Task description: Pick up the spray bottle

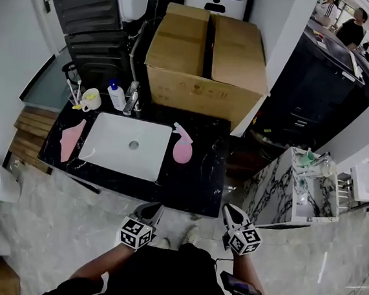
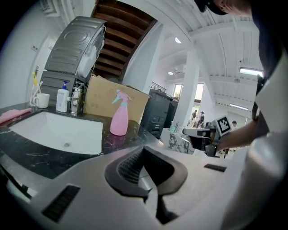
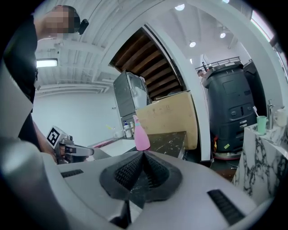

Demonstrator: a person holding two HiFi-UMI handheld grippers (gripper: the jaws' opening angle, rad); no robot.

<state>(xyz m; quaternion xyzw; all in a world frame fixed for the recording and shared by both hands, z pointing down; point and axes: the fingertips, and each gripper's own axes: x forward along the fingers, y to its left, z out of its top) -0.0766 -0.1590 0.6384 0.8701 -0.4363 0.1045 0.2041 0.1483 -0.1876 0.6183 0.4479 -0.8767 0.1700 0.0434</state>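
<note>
Both tools sit low in the head view, short of the counter: left gripper (image 1: pixel 151 212) and right gripper (image 1: pixel 230 214), each with jaws closed on nothing. Pink spray bottle (image 1: pixel 182 148) stands upright on the black countertop (image 1: pixel 197 180), just right of the white sink (image 1: pixel 92 157), well apart from both grippers.

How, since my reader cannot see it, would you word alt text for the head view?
A pink spray bottle stands on a black marble counter, right of a white sink and before a cardboard box. The left tongs and right tongs, shut and empty, hover short of the counter.
</note>
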